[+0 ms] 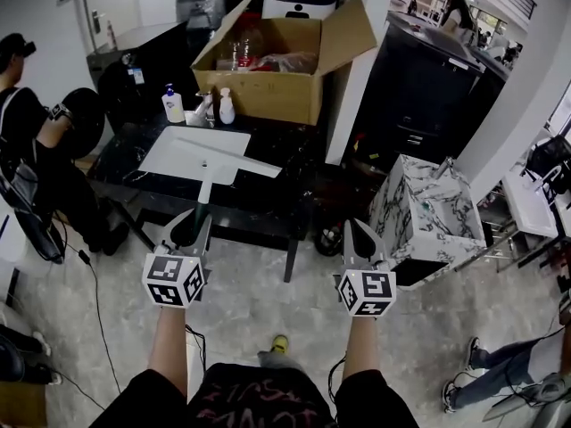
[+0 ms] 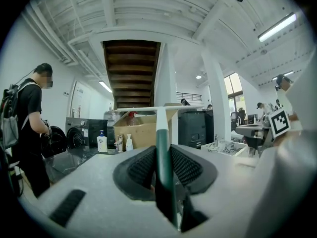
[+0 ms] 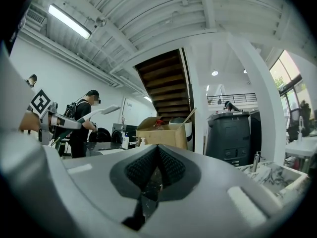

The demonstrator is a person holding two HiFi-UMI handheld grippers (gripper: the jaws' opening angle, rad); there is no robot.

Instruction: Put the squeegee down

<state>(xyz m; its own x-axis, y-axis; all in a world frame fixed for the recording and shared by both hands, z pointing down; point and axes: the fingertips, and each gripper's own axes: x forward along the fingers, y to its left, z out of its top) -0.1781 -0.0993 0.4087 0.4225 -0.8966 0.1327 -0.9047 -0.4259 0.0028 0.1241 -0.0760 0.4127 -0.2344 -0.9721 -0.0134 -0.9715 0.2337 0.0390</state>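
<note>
Head view: my left gripper (image 1: 190, 232) holds the squeegee (image 1: 204, 185) by its green handle, with the blade out at 12 o'clock against the black table (image 1: 268, 208); the right gripper (image 1: 361, 241) is at its 3 o'clock. Left gripper view: jaws clamped on the handle, blade at 12 o'clock. Right gripper view: jaws together with nothing between them, squeegee at 9 o'clock.

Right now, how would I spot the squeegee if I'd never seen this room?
Find the black table with the big cardboard box on it. In front of it, the left gripper is shut on the squeegee. It is the only T-shaped thing: a green handle ending in a long white blade.
</note>
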